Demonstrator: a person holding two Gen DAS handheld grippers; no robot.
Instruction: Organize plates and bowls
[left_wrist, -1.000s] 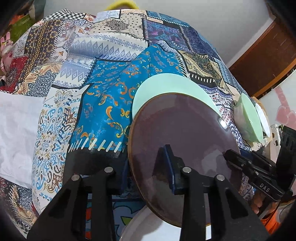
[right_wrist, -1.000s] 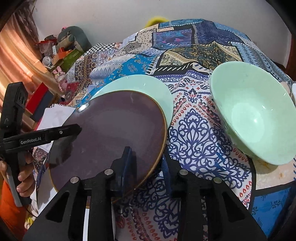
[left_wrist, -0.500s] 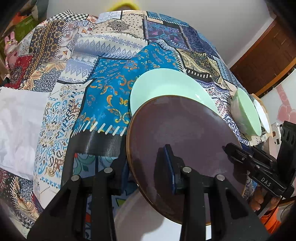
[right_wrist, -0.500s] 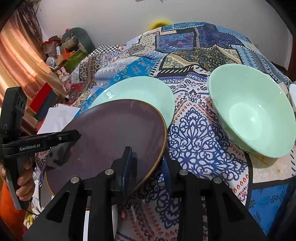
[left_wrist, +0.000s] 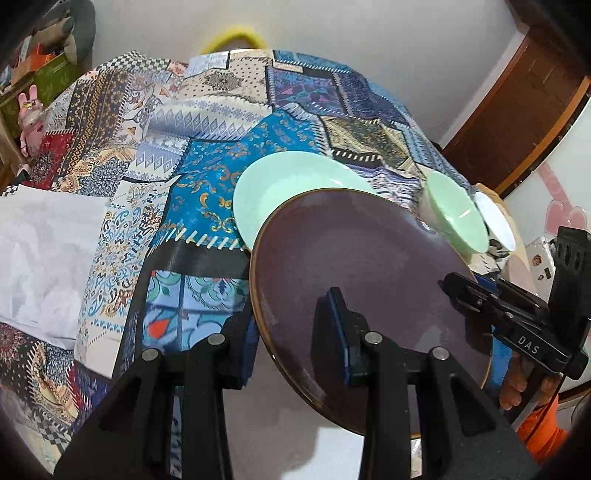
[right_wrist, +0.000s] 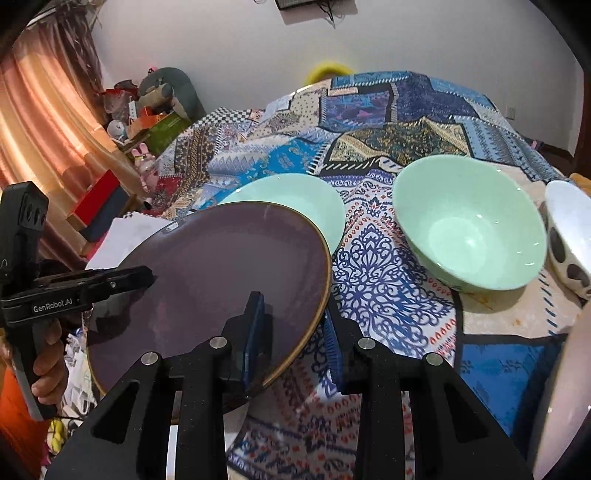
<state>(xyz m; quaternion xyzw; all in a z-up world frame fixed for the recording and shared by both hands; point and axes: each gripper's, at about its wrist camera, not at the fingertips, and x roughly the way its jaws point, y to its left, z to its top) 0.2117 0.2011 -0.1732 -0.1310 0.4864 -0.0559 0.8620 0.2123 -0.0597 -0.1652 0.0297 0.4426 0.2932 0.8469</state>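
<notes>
A dark purple plate (left_wrist: 369, 280) with a thin gold rim hangs tilted above a patchwork tablecloth (left_wrist: 207, 122), gripped from both sides at once. In the left wrist view the left gripper (left_wrist: 295, 328) is clamped on the plate's edge at about 7 o'clock, one blue pad on the upper face and the other under the rim. The right gripper (left_wrist: 476, 299) bites the same plate at 3 o'clock in that view; its own camera shows its jaws narrowed on the rim (right_wrist: 291, 321) at about 5 o'clock, one pad on top and one just outside the edge, though the underside contact is hard to make out. Behind the plate, at 12 o'clock, a mint-green plate (right_wrist: 291, 203) lies flat on the cloth, partly hidden. A mint-green bowl (right_wrist: 469, 225) sits at 2 o'clock in the right wrist view, with a white spotted bowl (right_wrist: 569, 236) just beside it at the frame's right edge.
</notes>
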